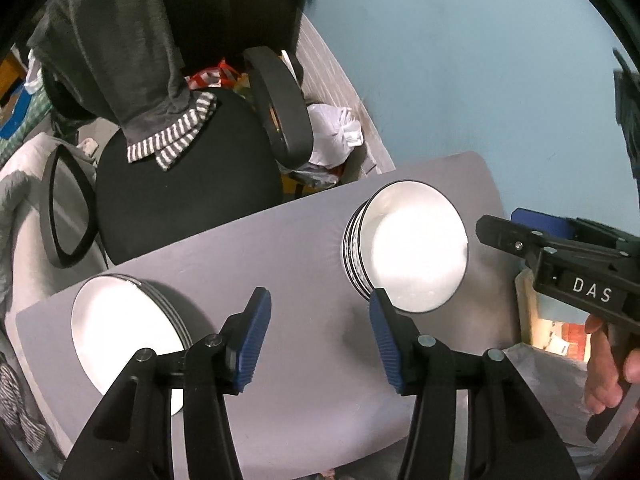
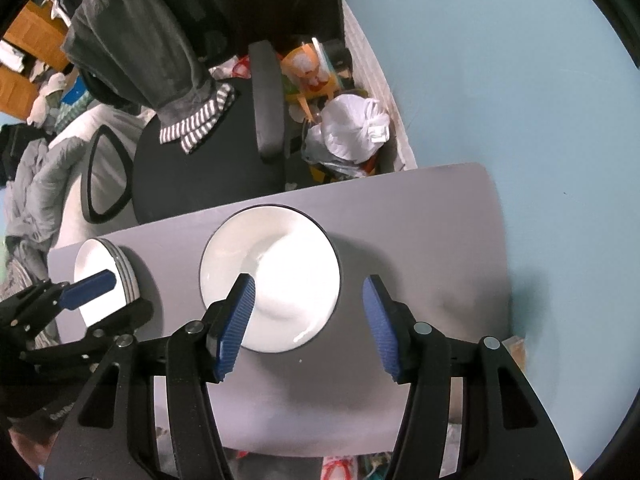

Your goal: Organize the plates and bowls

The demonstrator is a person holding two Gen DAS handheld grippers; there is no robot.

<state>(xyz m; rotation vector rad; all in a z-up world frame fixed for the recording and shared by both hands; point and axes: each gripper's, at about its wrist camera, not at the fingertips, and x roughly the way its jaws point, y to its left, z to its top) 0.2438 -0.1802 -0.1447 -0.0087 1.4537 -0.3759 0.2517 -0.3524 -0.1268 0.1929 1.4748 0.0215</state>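
On my left I see the stack of plates [image 1: 120,332] sitting near the left end of the gray table [image 1: 280,248], white faces up, dark rims layered at the side. My left gripper [image 1: 320,336] hangs above the table just right of that stack, pointing steeply down, its blue pads [image 1: 252,340] well apart with nothing between them, only bare tabletop. In the right wrist view one of its blue pads crosses in front of the plates.

Further right stands the stack of bowls [image 2: 272,280], white inside, nested on the table at about its middle, well apart from the plates. My right gripper [image 2: 308,320] is above them, pointing straight down; its fingers are spread wide, the left pad [image 2: 236,320] overlapping the bowls' rim in the view, the right one over bare table, and I see no grip on anything. Behind the table stands a black office chair [image 2: 208,160] with dark clothing draped over it.
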